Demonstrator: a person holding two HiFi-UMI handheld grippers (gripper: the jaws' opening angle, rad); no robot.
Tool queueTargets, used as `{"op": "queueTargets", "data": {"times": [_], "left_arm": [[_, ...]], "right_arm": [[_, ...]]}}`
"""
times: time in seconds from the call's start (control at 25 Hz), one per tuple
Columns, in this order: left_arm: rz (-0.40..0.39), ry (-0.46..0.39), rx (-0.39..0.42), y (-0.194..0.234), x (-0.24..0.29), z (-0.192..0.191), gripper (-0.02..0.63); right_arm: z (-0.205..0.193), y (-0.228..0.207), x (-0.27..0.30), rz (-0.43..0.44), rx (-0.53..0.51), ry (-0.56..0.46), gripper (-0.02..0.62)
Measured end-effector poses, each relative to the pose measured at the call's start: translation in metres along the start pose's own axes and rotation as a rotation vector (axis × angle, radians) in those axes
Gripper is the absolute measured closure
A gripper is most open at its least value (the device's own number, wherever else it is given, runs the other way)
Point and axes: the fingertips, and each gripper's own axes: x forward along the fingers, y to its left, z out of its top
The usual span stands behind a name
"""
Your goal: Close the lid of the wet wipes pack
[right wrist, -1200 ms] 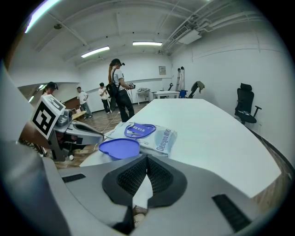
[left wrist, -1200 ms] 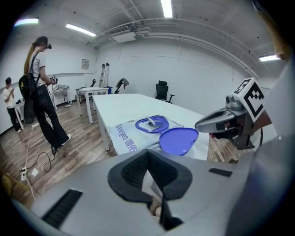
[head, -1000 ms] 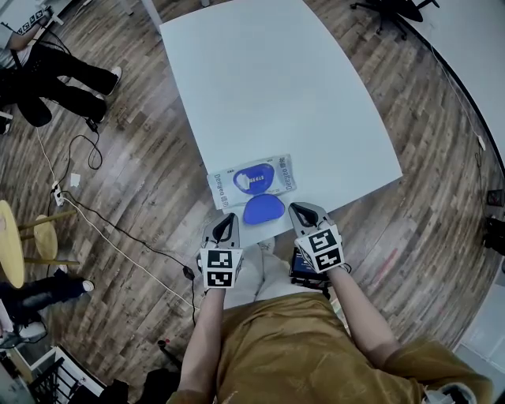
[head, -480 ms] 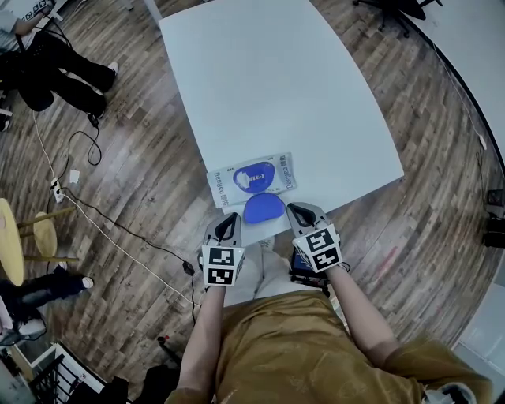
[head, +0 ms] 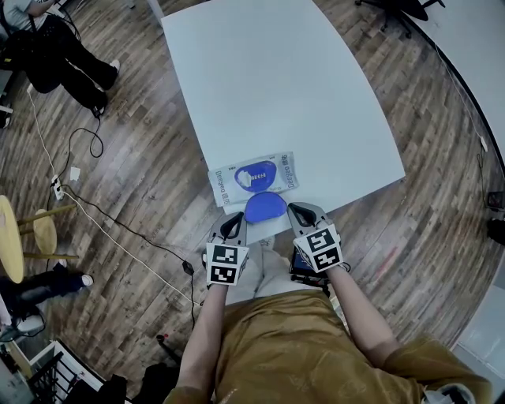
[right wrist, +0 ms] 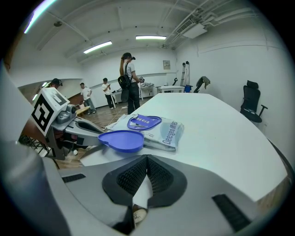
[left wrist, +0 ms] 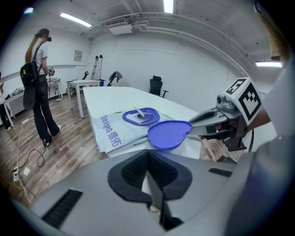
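The wet wipes pack (head: 254, 177) lies flat near the front edge of the white table (head: 268, 87). Its blue lid (head: 265, 207) is swung open toward me and overhangs the pack's near side. The lid (left wrist: 169, 134) stands level, apart from the blue ring of the opening (left wrist: 140, 115). My left gripper (head: 234, 224) is shut and empty, just left of the lid. My right gripper (head: 301, 213) is shut and empty, just right of it. In the right gripper view the lid (right wrist: 120, 140) hangs in front of the pack (right wrist: 166, 131), with the left gripper's tip (right wrist: 97, 132) beside it.
The table edge (head: 272, 229) runs just ahead of both grippers. A person (head: 55, 63) is at the far left, and cables (head: 79, 197) trail over the wood floor. A yellow stool (head: 12, 241) stands at the left. An office chair (head: 394, 12) is beyond the table.
My left gripper has shifted a little right and forward, nearer the lid. The right gripper has barely moved. The person at the far left has shifted.
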Motion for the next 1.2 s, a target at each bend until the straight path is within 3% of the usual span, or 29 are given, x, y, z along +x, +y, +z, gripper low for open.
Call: {"op": "queueTargets", "data": {"times": [1.2], "left_arm": [[-0.023, -0.102, -0.009, 0.001, -0.01, 0.035, 0.604]], "right_arm": [[0.034, 0.005, -0.005, 0.002, -0.037, -0.076, 0.589]]}}
